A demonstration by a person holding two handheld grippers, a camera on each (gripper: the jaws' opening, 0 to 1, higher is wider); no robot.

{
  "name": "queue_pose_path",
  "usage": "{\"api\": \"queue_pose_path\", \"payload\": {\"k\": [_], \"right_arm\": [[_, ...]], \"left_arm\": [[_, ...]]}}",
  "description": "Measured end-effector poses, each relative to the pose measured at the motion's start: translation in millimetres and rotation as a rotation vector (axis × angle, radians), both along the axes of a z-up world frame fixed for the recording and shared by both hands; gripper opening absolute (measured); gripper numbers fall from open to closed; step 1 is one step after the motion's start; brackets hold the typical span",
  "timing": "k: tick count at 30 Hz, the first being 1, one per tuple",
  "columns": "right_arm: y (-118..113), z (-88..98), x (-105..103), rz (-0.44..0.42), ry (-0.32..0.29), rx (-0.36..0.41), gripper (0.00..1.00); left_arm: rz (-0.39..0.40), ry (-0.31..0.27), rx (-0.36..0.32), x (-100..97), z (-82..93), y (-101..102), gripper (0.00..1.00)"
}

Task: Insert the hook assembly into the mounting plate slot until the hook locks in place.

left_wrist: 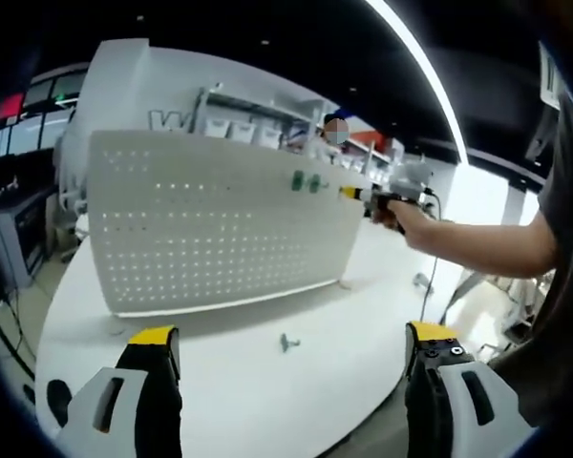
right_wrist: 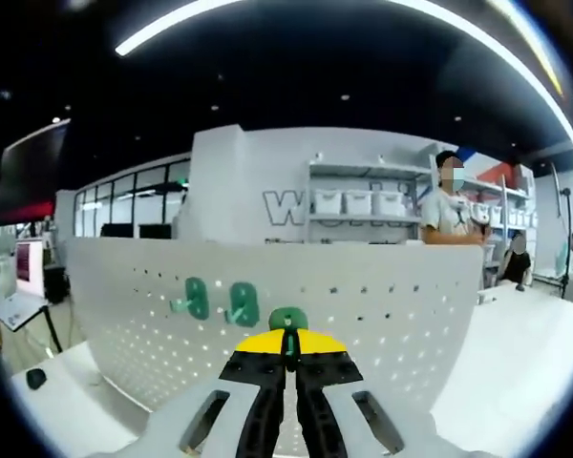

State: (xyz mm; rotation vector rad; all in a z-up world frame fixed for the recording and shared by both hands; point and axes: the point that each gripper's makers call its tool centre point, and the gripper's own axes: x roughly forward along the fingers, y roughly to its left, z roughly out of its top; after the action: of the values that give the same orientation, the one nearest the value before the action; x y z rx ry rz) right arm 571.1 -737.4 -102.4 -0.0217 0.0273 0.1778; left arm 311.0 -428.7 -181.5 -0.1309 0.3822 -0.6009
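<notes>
My right gripper [right_wrist: 288, 355] is pinched on a green hook [right_wrist: 288, 320], nose-on to the pegboard [right_wrist: 382, 305] w/ the hook at its face, just right of two green hooks [right_wrist: 220, 301] already hung; seated or not, can't tell. Left gripper [left_wrist: 291, 358] is spread, empty, well back over the desk [left_wrist: 267, 401], a small loose part [left_wrist: 286, 341] lying ahead of it.

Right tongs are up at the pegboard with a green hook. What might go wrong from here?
1. The right tongs are shut on the third green hook, covering most of it, so lining it up with the pegboard holes is hard to judge.
2. Two green hooks already hang close beside it; a sideways slip might knock them.
3. A small loose part lies on the table near the open left tongs; it might get bumped.
</notes>
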Motion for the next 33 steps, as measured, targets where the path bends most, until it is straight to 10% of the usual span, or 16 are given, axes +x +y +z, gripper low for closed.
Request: {"api": "queue_pose_path", "payload": {"k": [33], "right_arm": [[0,21.3,33,-0.013,-0.052,0.043,0.0]], "left_arm": [[0.024,0.006,0.014,8.9,-2.1,8,1.0]]}}
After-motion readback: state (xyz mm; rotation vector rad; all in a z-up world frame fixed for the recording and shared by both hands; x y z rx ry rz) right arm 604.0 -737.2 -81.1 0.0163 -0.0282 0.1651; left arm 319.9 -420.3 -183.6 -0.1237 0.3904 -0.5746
